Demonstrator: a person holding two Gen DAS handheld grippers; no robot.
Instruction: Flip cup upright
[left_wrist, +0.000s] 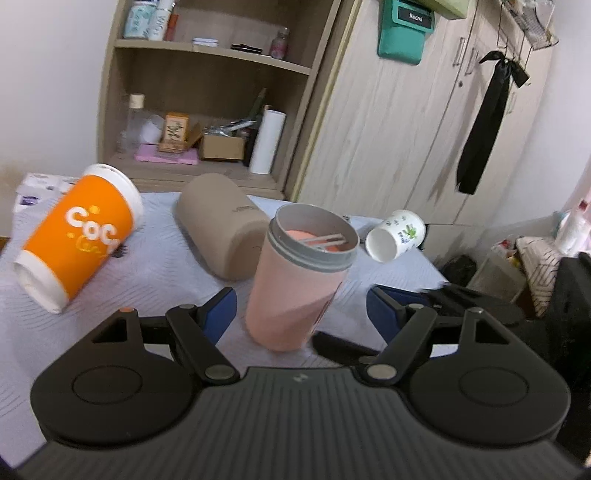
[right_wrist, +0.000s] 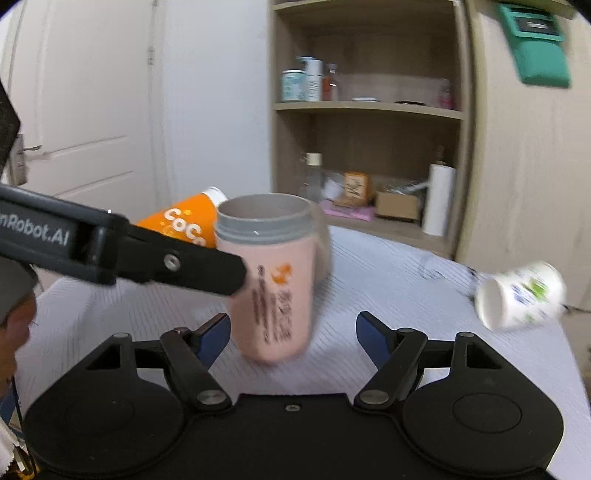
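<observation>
A pink cup with a grey rim (left_wrist: 295, 284) stands upright on the white cloth, mouth up; it also shows in the right wrist view (right_wrist: 275, 284). My left gripper (left_wrist: 301, 314) is open, its blue pads either side of the cup's base without touching. My right gripper (right_wrist: 293, 334) is open, the cup just ahead between its fingers. The left gripper's finger (right_wrist: 147, 254) reaches across to the cup's left side. An orange paper cup (left_wrist: 79, 230), a tan cup (left_wrist: 225, 229) and a small white printed cup (left_wrist: 397, 234) lie on their sides.
The cloth-covered table (left_wrist: 155, 280) ends at a wooden shelf unit (left_wrist: 207, 92) with bottles, boxes and a paper roll. A wardrobe (left_wrist: 424, 129) stands to the right, clutter beyond the table's right edge. A white door (right_wrist: 85, 110) is at left.
</observation>
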